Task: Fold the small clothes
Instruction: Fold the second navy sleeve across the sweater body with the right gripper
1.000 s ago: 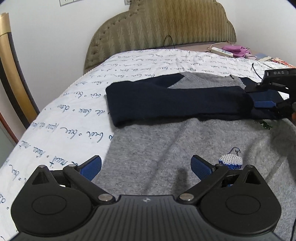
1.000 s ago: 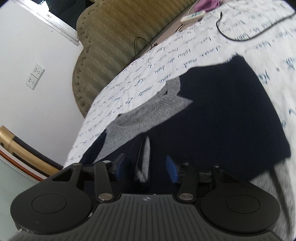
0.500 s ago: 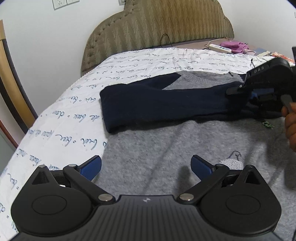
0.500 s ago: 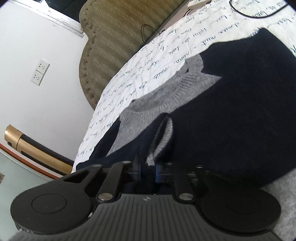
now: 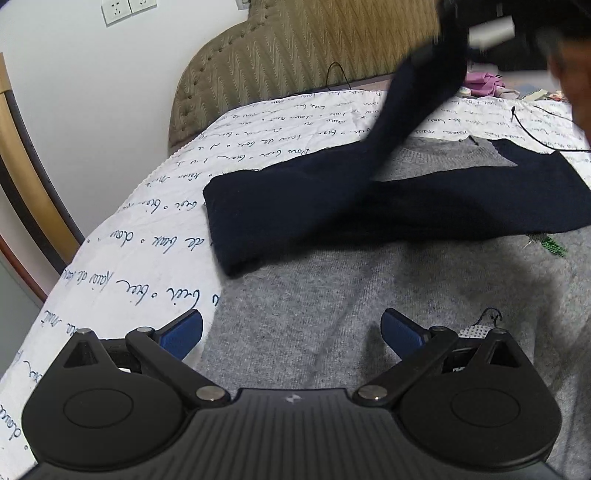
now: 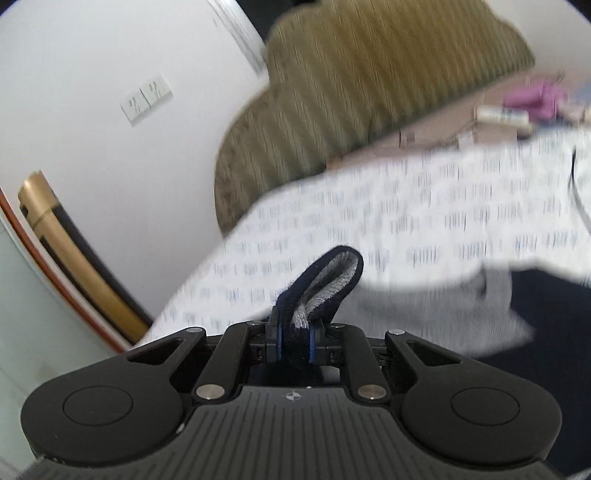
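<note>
A grey sweater (image 5: 332, 288) with navy sleeves lies flat on the bed. One navy sleeve (image 5: 280, 206) is folded across its chest. My left gripper (image 5: 291, 325) hovers open over the grey lower body, with nothing between its fingers. My right gripper (image 6: 295, 338) is shut on the cuff (image 6: 325, 280) of the other navy sleeve, whose grey inside shows. In the left wrist view that sleeve (image 5: 406, 107) stretches up from the sweater to the blurred right gripper (image 5: 480, 26) at the top right. A person's hand shows beside it.
The bed carries a white sheet (image 5: 147, 236) printed with blue script. An olive padded headboard (image 5: 295, 48) stands behind. A black cable (image 5: 535, 125) and a pink cloth (image 5: 484, 79) lie at the far right. A golden frame (image 5: 22, 166) stands at the left.
My right gripper closed on the navy sleeve cuff, then rose and rolled, lifting the sleeve off the sweater. The left gripper stayed open and hardly moved.
</note>
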Available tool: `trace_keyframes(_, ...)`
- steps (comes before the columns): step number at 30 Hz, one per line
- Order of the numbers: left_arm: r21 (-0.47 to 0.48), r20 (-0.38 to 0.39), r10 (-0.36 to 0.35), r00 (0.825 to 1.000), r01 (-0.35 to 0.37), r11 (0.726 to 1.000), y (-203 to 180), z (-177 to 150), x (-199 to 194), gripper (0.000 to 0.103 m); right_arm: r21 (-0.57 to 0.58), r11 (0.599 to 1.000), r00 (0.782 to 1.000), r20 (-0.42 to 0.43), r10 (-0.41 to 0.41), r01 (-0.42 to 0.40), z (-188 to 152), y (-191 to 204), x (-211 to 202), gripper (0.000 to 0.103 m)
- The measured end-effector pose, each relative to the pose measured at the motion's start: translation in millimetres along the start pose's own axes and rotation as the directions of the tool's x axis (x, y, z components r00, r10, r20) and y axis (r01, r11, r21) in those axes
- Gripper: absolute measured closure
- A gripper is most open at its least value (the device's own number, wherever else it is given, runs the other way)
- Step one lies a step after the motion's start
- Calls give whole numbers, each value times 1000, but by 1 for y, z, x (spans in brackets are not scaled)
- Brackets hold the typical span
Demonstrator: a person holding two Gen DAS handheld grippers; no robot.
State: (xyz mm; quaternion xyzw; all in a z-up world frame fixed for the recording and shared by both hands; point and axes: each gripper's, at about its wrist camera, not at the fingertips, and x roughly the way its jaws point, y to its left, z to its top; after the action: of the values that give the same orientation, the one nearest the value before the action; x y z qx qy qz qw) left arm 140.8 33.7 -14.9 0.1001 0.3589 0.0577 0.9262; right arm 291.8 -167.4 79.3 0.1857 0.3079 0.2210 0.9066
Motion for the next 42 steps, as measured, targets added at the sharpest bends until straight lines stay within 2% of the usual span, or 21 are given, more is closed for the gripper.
trace_keyframes(3, 2, 2, 9, 1000, -9, 1000, 2, 0, 0, 0, 32, 999, 996, 92, -1, -2, 20, -7, -24, 86)
trace_keyframes(6, -9, -1, 7, 1000, -7, 1000, 5, 1, 2, 0, 52, 997, 983, 171, -62, 54, 27, -22, -48, 86)
trace_keyframes(10, -10, 0, 2, 1000, -2, 1000, 3, 1, 4, 0, 122, 987, 971, 201, -128, 105, 22, -58, -69, 86)
trace_keyframes(15, 9, -5, -4, 1000, 4, 1000, -3, 0, 5, 0, 225, 962, 973, 135, -185, 152, -1, -109, -69, 86)
trace_keyframes(22, 21, -9, 9, 1000, -9, 1000, -5, -1, 6, 0, 294, 936, 970, 80, -228, 196, -34, -140, -67, 86)
trace_keyframes(29, 12, -15, 4, 1000, -4, 1000, -5, -1, 7, 0, 320, 915, 963, 28, -268, 246, -57, -160, -64, 86)
trace_keyframes(33, 18, -16, 3, 1000, -2, 1000, -7, -2, 7, 0, 342, 901, 959, -3, -283, 267, -65, -168, -63, 82)
trace_keyframes(39, 9, -20, 0, 1000, 0, 1000, -6, -2, 7, 0, 317, 911, 961, -8, -275, 263, -65, -165, -69, 84)
trace_keyframes(42, 7, -19, -1, 1000, 1, 1000, -5, -2, 7, 0, 325, 918, 970, 5, -244, 230, -63, -161, -76, 85)
